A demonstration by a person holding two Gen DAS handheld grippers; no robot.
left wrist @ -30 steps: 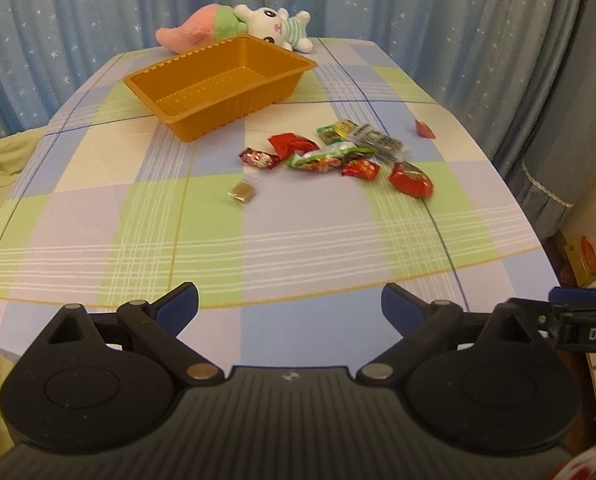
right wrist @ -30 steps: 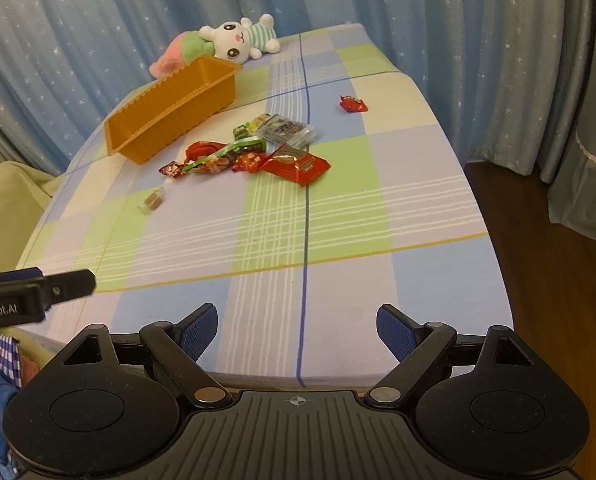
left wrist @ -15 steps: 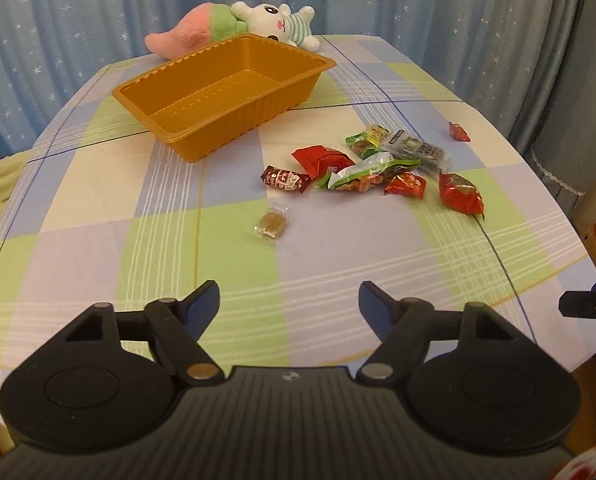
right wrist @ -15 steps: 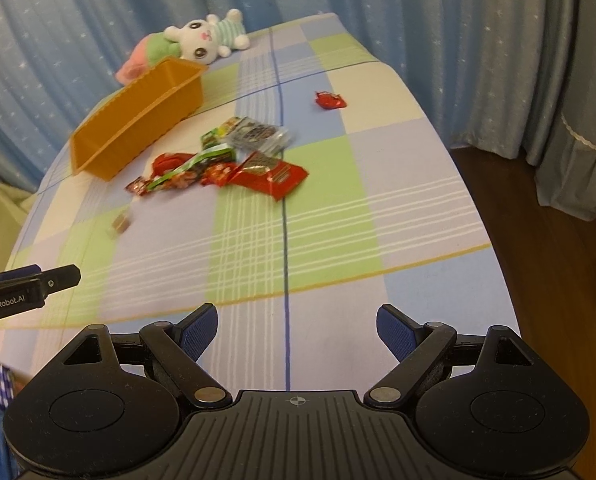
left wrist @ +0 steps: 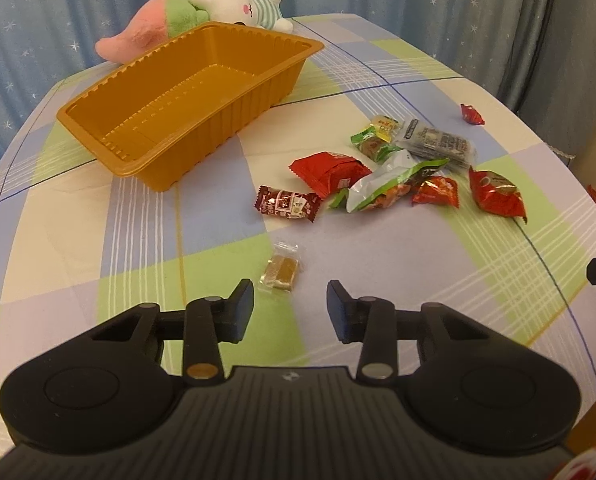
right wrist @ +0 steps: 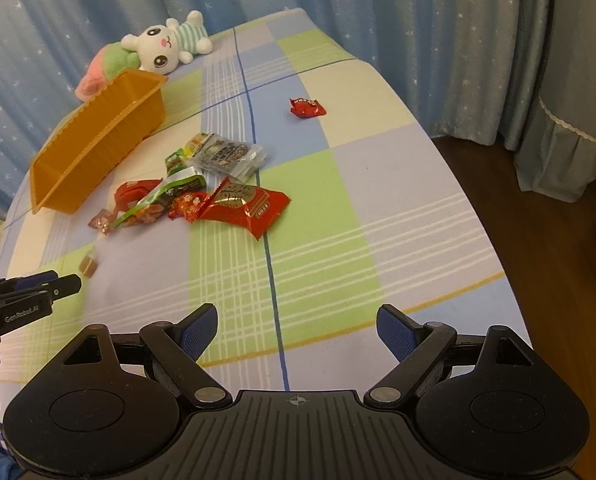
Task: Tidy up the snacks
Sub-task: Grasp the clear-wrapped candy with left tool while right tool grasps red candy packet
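Observation:
An empty orange tray [left wrist: 186, 104] sits at the back left of the checked table; it also shows in the right wrist view [right wrist: 98, 148]. Several snack packets lie in a heap [left wrist: 394, 176] at mid-table, also in the right wrist view [right wrist: 202, 196]. A small brown snack in clear wrap [left wrist: 281, 273] lies alone, just ahead of my left gripper [left wrist: 290, 308], which is open and empty, jaws partly narrowed. My right gripper [right wrist: 296, 330] is wide open and empty over the table's near edge. A lone red packet [right wrist: 307, 107] lies far right.
A plush toy [left wrist: 202, 8] lies behind the tray. Blue star curtains surround the table. The table drops off to wooden floor [right wrist: 558, 264] on the right. The left gripper shows at the left edge of the right wrist view [right wrist: 26, 296].
My left gripper has moved forward over the table to just short of the small brown snack, and its jaws have narrowed. My right gripper has moved forward slightly and stays wide open.

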